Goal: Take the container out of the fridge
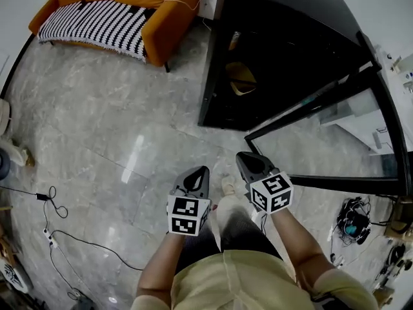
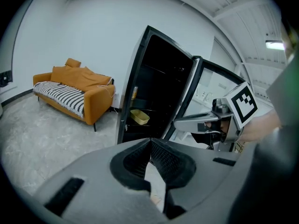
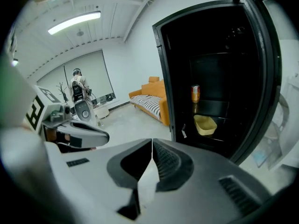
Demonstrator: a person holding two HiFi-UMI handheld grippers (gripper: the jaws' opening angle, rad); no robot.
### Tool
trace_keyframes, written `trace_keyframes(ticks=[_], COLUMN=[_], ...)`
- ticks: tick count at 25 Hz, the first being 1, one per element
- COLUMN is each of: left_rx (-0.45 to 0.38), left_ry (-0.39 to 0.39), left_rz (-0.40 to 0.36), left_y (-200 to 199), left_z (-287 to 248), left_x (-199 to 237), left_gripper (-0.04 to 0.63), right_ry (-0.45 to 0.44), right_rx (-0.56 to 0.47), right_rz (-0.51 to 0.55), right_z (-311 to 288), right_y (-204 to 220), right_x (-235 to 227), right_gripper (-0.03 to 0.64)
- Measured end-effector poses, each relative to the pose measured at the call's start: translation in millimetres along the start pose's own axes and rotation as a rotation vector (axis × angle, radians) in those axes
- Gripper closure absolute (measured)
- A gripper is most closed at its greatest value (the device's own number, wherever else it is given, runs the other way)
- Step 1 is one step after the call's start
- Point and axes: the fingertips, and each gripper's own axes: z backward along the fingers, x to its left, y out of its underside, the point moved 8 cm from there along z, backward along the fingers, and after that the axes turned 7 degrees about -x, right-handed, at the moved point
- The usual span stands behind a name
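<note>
A tall black fridge [image 1: 277, 50] stands with its glass door [image 1: 335, 141] swung open. On a shelf inside sits a pale yellow container [image 3: 204, 124], also in the left gripper view [image 2: 139, 117] and from above [image 1: 241, 77]. An orange can [image 3: 195, 93] stands on the shelf above it. My left gripper [image 1: 195, 176] and right gripper [image 1: 248, 163] are held side by side in front of the fridge, well short of it. Both are shut with nothing between the jaws. The left gripper view [image 2: 150, 142] and right gripper view [image 3: 152, 143] show the tips meeting.
An orange sofa [image 1: 129, 11] with a striped blanket stands left of the fridge. Cables [image 1: 58, 231] trail over the marble floor at the left and gear [image 1: 355, 221] lies at the right. A person [image 3: 77, 90] stands far back in the room.
</note>
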Motion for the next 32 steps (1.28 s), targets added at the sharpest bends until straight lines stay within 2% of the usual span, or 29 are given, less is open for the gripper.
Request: trace_keyframes(ticks=[6, 13, 20, 25, 29, 32], left_rx=[-0.005, -0.014, -0.016, -0.005, -0.008, 0.0], left_ry=[-0.039, -0.115, -0.187, -0.236, -0.24, -0.228], left_rz=[0.013, 0.015, 0.058, 0.093, 0.122, 0.107], left_y=[7, 16, 36, 53, 63, 68], left_z=[-33, -56, -75, -93, -112, -125], left_x=[-10, -1, 10, 14, 12, 12], left_gripper=[0.572, 0.572, 0.572, 0.572, 0.572, 0.572], right_ry=[-0.014, -0.077, -0.113, -0.118, -0.121, -0.117], right_rx=[0.018, 0.06, 0.11, 0.126, 0.127, 0.125], right_rz=[0.054, 0.106, 0.157, 0.144, 0.164, 0.167], right_z=[-25, -57, -86, -102, -114, -124], right_y=[0, 9, 25, 35, 39, 40], right_x=[-43, -65, -92, -111, -127, -136], right_gripper=[0.588, 0.588, 0.588, 0.588, 0.588, 0.588])
